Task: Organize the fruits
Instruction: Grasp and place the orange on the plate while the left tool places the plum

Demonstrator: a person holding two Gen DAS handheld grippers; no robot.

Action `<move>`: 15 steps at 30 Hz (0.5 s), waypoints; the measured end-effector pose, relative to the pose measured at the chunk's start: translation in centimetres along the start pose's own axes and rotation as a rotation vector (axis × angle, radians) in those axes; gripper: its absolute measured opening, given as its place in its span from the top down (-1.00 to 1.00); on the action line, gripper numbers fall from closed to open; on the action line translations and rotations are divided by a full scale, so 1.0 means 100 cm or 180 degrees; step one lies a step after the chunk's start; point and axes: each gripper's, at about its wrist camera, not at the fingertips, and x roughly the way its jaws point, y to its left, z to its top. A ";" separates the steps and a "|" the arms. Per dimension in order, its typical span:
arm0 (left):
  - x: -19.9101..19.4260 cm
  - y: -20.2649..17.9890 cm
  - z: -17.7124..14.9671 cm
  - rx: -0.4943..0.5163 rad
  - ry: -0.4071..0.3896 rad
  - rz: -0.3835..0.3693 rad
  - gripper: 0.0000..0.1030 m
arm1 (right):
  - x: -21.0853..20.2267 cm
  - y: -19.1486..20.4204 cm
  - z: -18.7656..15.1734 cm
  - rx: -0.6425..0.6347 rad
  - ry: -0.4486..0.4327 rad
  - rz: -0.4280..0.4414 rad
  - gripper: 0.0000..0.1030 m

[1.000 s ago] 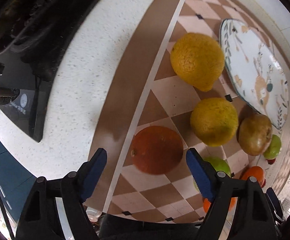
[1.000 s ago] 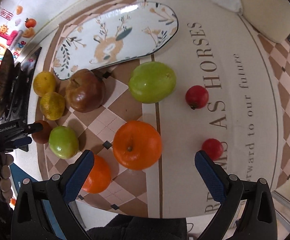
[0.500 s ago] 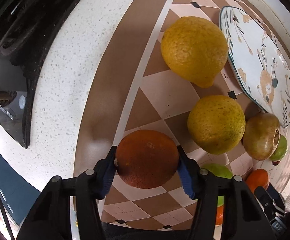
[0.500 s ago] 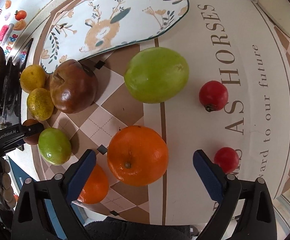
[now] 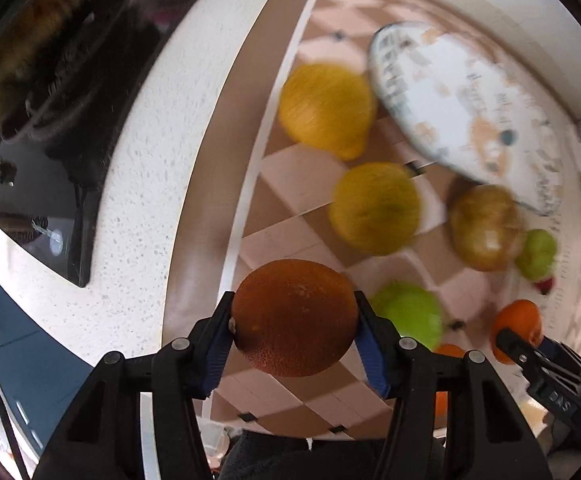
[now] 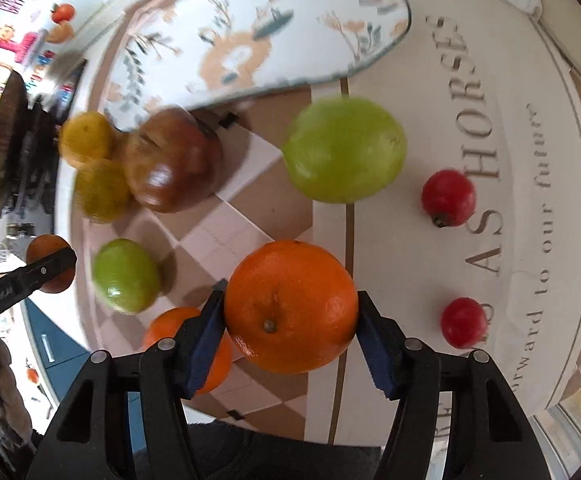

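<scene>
My left gripper is shut on a dark orange and holds it above the checkered mat. My right gripper is shut on a bright orange. A patterned oval plate lies at the far side; it also shows in the right wrist view. On the mat lie two yellow citrus fruits, a brown apple, a small green fruit, a large green fruit, a small orange and two red fruits.
A black stove top lies left of the mat on the speckled white counter. The counter's front edge and blue cabinets are at lower left. A wall with stickers is at the far left in the right wrist view.
My left gripper has lifted the dark orange off the mat. My right gripper closed on the bright orange, which lay between its open fingers half a second ago.
</scene>
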 end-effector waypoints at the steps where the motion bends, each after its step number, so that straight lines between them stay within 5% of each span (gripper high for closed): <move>1: -0.013 -0.005 0.001 0.0026 -0.0056 -0.0045 -0.03 | -0.010 0.002 0.001 -0.0003 -0.0046 0.0049 -0.27; 8: -0.076 -0.046 0.066 0.0208 -0.0357 -0.0495 -0.03 | -0.072 0.011 0.055 -0.0078 -0.0518 0.0239 -0.27; 12: -0.059 -0.075 0.122 0.0333 -0.0295 -0.0476 -0.03 | -0.071 0.011 0.114 -0.0149 -0.0672 0.0075 -0.27; 15: -0.026 -0.091 0.163 0.0300 -0.0016 -0.0541 -0.03 | -0.055 0.012 0.151 -0.0224 -0.0611 -0.0029 -0.27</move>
